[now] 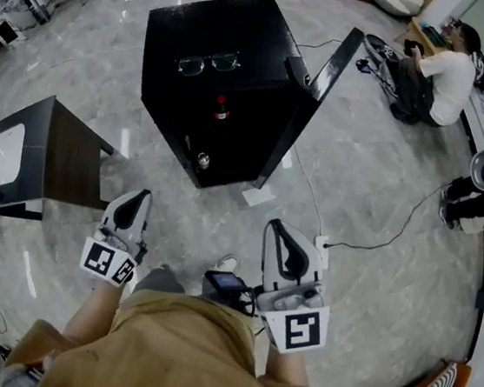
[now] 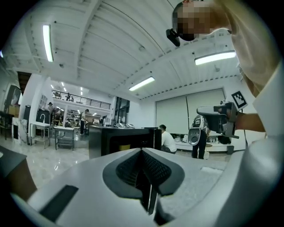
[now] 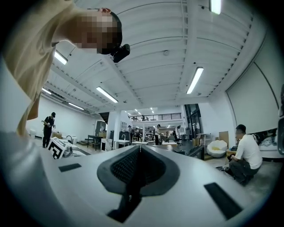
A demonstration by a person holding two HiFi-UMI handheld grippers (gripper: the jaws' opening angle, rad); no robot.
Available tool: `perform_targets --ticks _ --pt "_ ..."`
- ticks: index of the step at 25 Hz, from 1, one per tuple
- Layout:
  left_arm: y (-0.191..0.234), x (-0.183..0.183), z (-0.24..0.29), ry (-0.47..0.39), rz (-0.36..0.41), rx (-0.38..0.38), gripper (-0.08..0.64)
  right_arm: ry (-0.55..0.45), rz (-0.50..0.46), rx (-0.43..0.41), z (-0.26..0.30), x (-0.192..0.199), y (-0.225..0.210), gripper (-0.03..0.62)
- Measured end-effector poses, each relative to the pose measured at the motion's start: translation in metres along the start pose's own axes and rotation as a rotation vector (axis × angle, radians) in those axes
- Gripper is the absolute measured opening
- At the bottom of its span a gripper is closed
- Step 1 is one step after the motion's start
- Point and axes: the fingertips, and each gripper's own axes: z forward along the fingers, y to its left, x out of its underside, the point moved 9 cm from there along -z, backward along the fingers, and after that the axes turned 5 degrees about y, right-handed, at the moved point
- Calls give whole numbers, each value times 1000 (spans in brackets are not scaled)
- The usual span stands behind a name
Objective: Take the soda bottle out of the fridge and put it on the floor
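Standing on the pale marble floor (image 1: 374, 187), the black fridge (image 1: 218, 28) had its door (image 1: 323, 89) swung open to the right. Inside it, the soda bottle (image 1: 221, 108), dark with a red top, stood upright on an upper level. Lower down, nearer the front edge, sat a small pale-topped item (image 1: 202, 160) too small to identify. A pair of glasses (image 1: 208, 62) lay on the fridge's top.

Both grippers were held level close to the person's waist, side by side, pointing toward the fridge and well apart from it. The left gripper (image 1: 140, 197) had its jaws pressed together on nothing, and the right gripper (image 1: 275, 228) was likewise closed and empty.
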Motion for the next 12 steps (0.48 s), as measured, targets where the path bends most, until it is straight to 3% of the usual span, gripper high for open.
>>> perform_targets --ticks 6,12 --pt "7 2 52 46 77 34 2 33 33 -24 8 11 -10 3" --pt "28 23 113 56 51 33 2 92 38 21 11 28 -21 2"
